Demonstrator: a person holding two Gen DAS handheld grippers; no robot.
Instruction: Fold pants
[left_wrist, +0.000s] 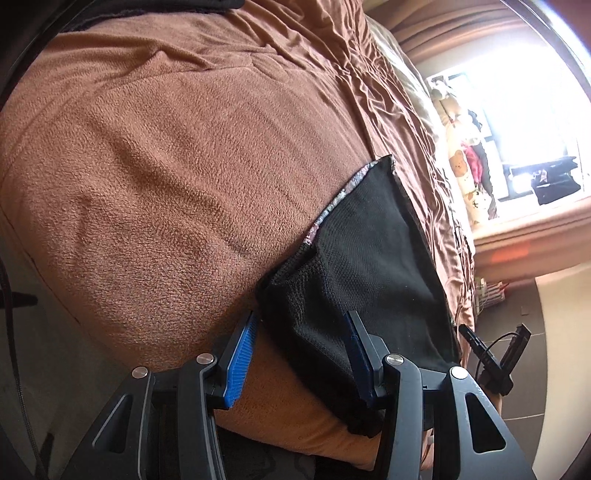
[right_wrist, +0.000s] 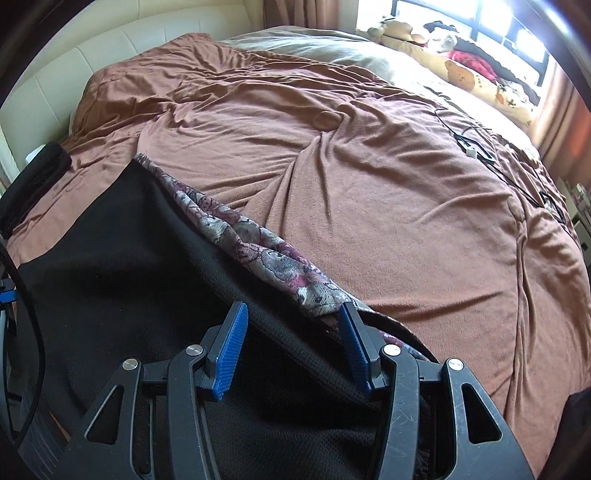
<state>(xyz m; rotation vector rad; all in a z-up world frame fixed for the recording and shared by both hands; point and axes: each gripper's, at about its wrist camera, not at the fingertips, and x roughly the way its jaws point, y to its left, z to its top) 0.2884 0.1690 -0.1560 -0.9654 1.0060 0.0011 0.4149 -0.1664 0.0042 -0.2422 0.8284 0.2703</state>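
While both grippers sat low at the near edge of the bed, we logged the pants (right_wrist: 110, 258) lying flat on the brown blanket (right_wrist: 388, 221), near-left part of the bed in the right wrist view. Black side was up, with a floral purple-grey strip (right_wrist: 266, 254) showing along the right edge.

Left wrist view, left to right: the brown blanket (left_wrist: 166, 166) filled most of the frame, then the black pants (left_wrist: 369, 258) ran along the bed edge, then the sunlit window (left_wrist: 517, 110) with stuffed toys in front of it. Left gripper (left_wrist: 301, 328) had its blue pads spread wide. Pants corner sat between the fingers, nearer the right one; we couldn't tell if either pad touched the cloth.

Right wrist view, left to right: a folded black item (right_wrist: 40, 173) on the bed's far left, cream headboard (right_wrist: 110, 48) behind, pants, then bare blanket, cables (right_wrist: 476, 147) on it at the far right. Right gripper (right_wrist: 293, 317) was also spread open, hovering over the pants' floral edge, not pinching anything.
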